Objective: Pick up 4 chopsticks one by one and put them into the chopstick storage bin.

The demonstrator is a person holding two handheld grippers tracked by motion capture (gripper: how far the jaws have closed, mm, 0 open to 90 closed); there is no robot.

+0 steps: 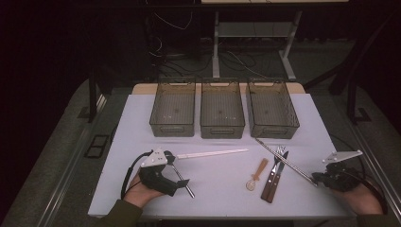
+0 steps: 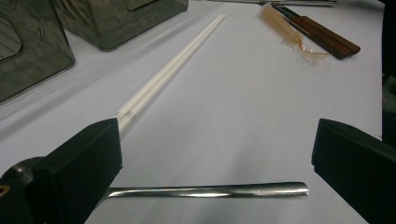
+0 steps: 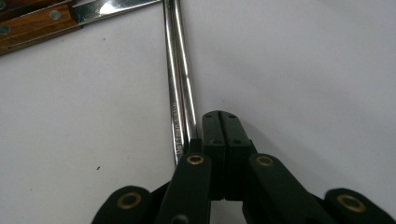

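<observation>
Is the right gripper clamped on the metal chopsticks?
No: the right gripper has its jaws shut on nothing, beside the metal chopsticks.

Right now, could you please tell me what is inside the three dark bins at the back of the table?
All three dark bins look empty in the high view, their gridded floors bare. Each near wall hides a strip of floor behind it.

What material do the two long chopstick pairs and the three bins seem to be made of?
The chopsticks beside the right tongs look like polished steel: bright reflections, tiny engraved lettering. The white chopsticks look like matte plastic, perhaps melamine: even colour, no shine. The three bins look like smoky translucent plastic: the table shows faintly through their walls.
</observation>
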